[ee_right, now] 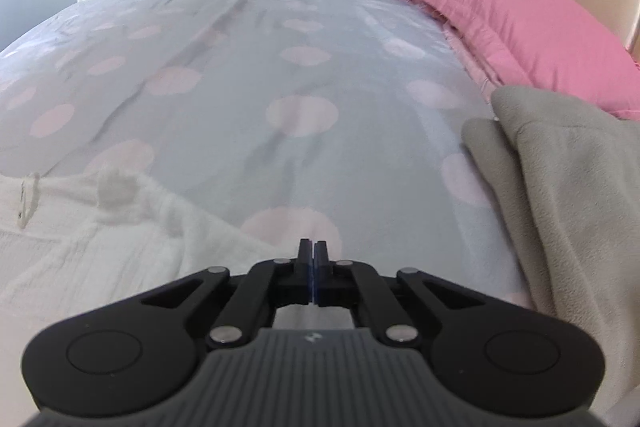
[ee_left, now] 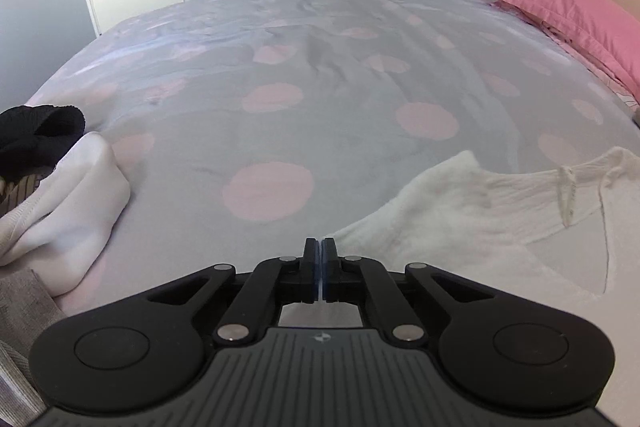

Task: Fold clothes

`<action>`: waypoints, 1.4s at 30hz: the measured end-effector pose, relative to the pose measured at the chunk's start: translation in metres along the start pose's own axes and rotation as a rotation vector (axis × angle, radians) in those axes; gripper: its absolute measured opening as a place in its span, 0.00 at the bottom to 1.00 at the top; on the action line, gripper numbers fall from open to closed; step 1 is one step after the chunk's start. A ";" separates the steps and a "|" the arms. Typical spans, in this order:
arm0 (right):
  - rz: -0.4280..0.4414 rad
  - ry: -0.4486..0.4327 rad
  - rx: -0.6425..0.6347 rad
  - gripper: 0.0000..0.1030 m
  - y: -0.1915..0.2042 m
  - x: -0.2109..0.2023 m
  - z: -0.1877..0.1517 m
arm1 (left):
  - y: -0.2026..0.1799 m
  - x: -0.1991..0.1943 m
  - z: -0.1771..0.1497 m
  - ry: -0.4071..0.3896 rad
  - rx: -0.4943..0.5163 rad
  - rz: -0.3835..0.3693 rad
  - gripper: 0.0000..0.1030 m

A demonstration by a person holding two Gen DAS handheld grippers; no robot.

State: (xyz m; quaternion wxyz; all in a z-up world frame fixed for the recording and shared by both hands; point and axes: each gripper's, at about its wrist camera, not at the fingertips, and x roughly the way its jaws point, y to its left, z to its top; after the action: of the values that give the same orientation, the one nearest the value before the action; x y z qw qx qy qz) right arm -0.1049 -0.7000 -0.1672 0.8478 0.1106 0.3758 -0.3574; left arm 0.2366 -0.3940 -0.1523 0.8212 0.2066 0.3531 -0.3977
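1 white blouse (ee_left: 500, 211) lies spread and unfolded on the bed (ee_left: 320, 87) between both hands; the left gripper (ee_left: 322, 247) and right gripper (ee_right: 312, 249) are closed, empty, at its edges, so folding looks barely begun

One bed (ee_left: 320, 87) carries one white crinkled blouse (ee_left: 480, 211), one pale pink garment (ee_left: 72, 203), one black knit item (ee_left: 40, 135), one grey-beige blanket (ee_right: 568, 195) and one pink pillow (ee_right: 520, 19). Two claws appear, one per view.
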 end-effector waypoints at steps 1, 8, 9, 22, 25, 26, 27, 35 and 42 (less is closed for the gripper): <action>-0.006 0.008 -0.007 0.00 0.000 0.002 0.002 | -0.002 0.003 0.000 0.009 0.015 0.007 0.00; -0.047 0.090 -0.066 0.00 0.012 0.031 -0.002 | -0.011 0.022 -0.008 0.033 0.056 0.032 0.00; -0.052 0.088 -0.077 0.02 0.014 0.032 -0.003 | -0.010 0.021 -0.008 0.030 0.063 0.030 0.01; -0.077 0.074 -0.051 0.31 0.013 -0.009 0.000 | -0.013 -0.047 -0.012 -0.017 0.027 0.020 0.39; -0.044 0.089 -0.050 0.32 0.016 -0.046 -0.006 | -0.016 -0.083 -0.025 0.025 0.023 -0.020 0.41; -0.025 0.103 -0.048 0.34 0.016 -0.060 -0.011 | -0.017 -0.095 -0.030 0.050 0.021 -0.043 0.41; -0.007 0.122 -0.044 0.38 0.017 -0.074 -0.017 | -0.019 -0.107 -0.037 0.072 0.022 -0.066 0.41; 0.108 0.261 -0.007 0.39 0.029 -0.175 -0.096 | -0.043 -0.198 -0.108 0.197 0.097 -0.146 0.46; 0.199 0.339 -0.010 0.39 0.039 -0.251 -0.180 | -0.077 -0.247 -0.167 0.253 0.151 -0.201 0.46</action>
State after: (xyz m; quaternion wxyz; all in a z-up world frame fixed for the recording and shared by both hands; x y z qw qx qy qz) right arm -0.2947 -0.4582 -0.1151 0.8042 0.2017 0.5021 -0.2461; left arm -0.0019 -0.2114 -0.0846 0.7085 0.2797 0.4417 -0.4740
